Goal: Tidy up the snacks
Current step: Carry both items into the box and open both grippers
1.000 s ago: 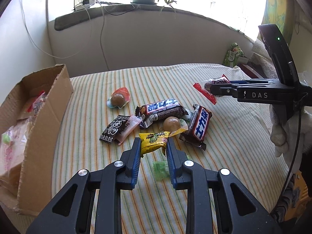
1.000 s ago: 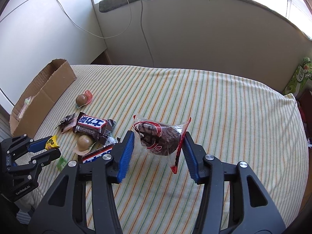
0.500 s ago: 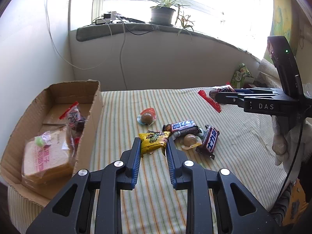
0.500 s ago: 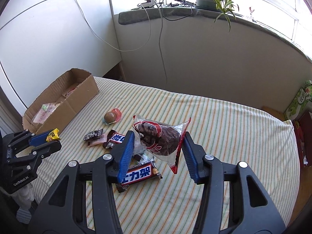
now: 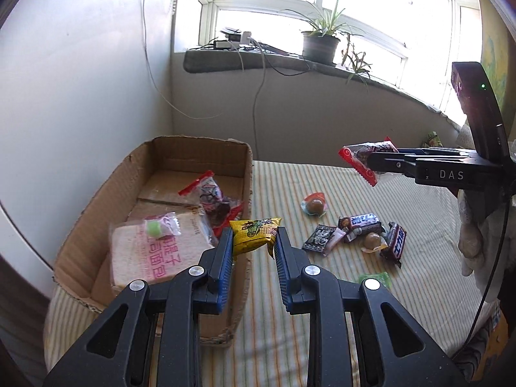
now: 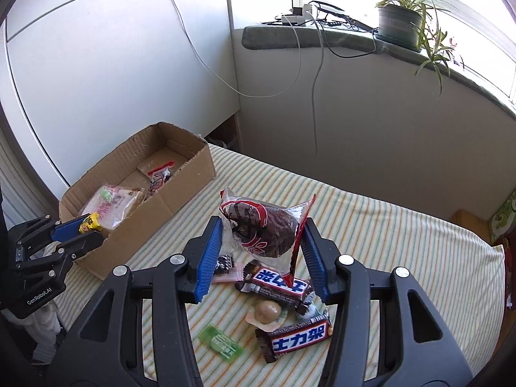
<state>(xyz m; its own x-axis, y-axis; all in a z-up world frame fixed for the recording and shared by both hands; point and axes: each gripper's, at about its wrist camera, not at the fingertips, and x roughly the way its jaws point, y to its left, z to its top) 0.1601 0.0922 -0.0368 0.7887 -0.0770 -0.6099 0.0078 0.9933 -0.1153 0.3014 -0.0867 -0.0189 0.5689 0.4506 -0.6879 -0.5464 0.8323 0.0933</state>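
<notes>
In the left wrist view, the yellow packet [image 5: 254,236] is held between the narrowed fingers of the left gripper [image 5: 253,242], and it has been carried away from the loose pile, where it was a second ago, to the near right edge of the cardboard box [image 5: 135,174], which now fills the left centre of the frame. Inside the box a bread pack [image 5: 151,251] and a red-edged sweet bag [image 5: 213,200] are seen. The remaining snacks, among them two chocolate bars [image 5: 362,222], are left on the striped bed [image 5: 322,338] at right centre. At the upper right the right gripper [image 5: 371,159] is seen side-on, raised above the bed. In the right wrist view, the brown cake bag [image 6: 261,229] is gripped between the right gripper's fingers [image 6: 206,251], lifted clear of the bars below it at lower centre; the box has come closer, at left centre. From this it is judged that both items are in transit, that the yellow packet is nearly placed for release over the box, and that the cake bag must still be brought across.
</notes>
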